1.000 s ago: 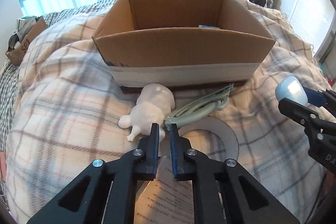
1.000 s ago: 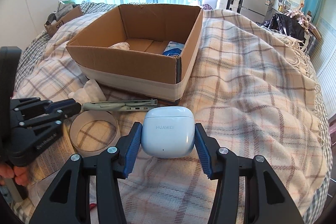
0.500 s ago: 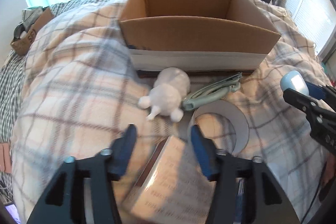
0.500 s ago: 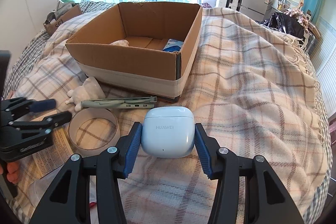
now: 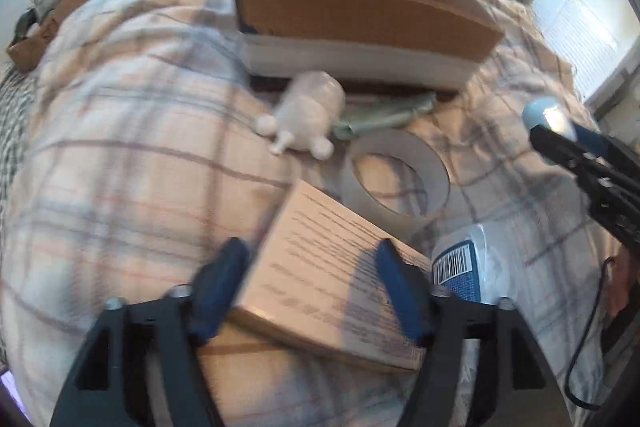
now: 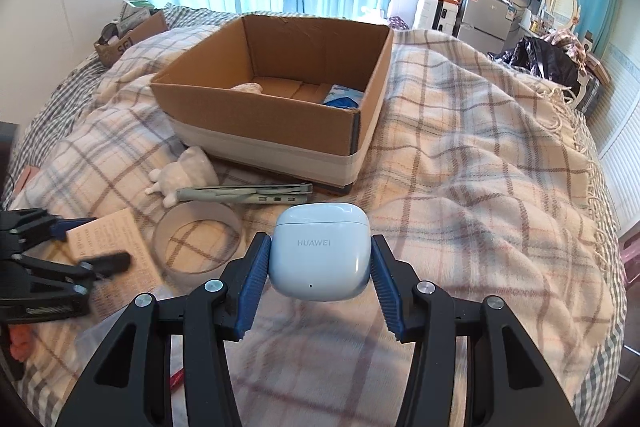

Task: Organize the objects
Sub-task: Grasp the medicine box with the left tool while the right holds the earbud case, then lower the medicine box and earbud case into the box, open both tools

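My right gripper point(image 6: 319, 259) is shut on a pale blue HUAWEI earbud case point(image 6: 319, 251), held above the plaid blanket in front of the cardboard box point(image 6: 280, 131). My left gripper point(image 5: 310, 267) is open, its fingers on either side of a tan printed booklet point(image 5: 328, 267) lying on the blanket; it also shows in the right wrist view point(image 6: 92, 259). The box point(image 5: 360, 15) holds a blue packet point(image 6: 344, 95) and a pale item point(image 6: 248, 87).
A white plush toy point(image 5: 308, 115), a grey-green folding tool point(image 5: 384, 117), a tape ring point(image 5: 398, 179) and a barcoded plastic packet point(image 5: 460, 267) lie in front of the box. A small carton point(image 6: 128, 31) sits far left. Furniture stands behind the bed.
My left gripper has opened and drawn back and left, now straddling the booklet. My right gripper has risen slightly, still holding the earbud case.
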`<act>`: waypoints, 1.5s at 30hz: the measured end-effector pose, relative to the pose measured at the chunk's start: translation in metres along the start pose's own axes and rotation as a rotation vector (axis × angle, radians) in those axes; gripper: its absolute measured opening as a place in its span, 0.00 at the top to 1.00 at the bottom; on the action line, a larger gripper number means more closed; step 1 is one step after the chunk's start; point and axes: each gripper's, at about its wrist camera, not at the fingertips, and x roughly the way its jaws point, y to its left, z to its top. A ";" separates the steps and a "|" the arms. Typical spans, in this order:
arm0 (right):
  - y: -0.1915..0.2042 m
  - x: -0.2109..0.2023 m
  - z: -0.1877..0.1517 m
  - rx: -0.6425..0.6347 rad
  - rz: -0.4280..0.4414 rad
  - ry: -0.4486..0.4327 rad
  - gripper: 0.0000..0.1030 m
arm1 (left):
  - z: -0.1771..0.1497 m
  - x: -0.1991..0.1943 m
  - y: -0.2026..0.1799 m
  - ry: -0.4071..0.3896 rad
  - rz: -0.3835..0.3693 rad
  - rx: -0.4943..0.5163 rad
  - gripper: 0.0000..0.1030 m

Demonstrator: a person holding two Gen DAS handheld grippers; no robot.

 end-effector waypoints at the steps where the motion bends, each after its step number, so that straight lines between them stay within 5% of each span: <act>1: 0.002 -0.004 -0.002 -0.002 0.005 -0.004 0.52 | 0.000 0.003 -0.003 0.003 0.004 0.009 0.23; 10: 0.031 -0.038 -0.023 -0.039 0.032 -0.024 0.52 | 0.002 0.007 -0.013 0.042 -0.020 0.016 0.16; 17: 0.032 -0.061 -0.033 -0.030 0.015 -0.052 0.52 | -0.012 -0.043 -0.015 -0.036 -0.025 0.000 0.50; 22: 0.033 -0.071 -0.034 -0.022 0.012 -0.069 0.52 | -0.014 -0.068 -0.027 -0.062 -0.234 -0.019 0.60; 26: 0.033 -0.075 -0.033 -0.027 0.006 -0.073 0.52 | -0.014 -0.046 -0.044 -0.054 -0.107 0.026 0.71; 31: 0.032 -0.073 -0.034 -0.033 0.007 -0.066 0.52 | -0.012 -0.053 -0.039 -0.099 -0.103 0.006 0.72; 35: 0.032 -0.078 -0.027 -0.042 0.006 -0.092 0.52 | -0.003 -0.088 -0.041 -0.213 -0.055 0.034 0.72; 45: 0.033 -0.100 0.053 -0.106 -0.009 -0.241 0.52 | 0.084 -0.136 -0.043 -0.428 0.038 0.081 0.72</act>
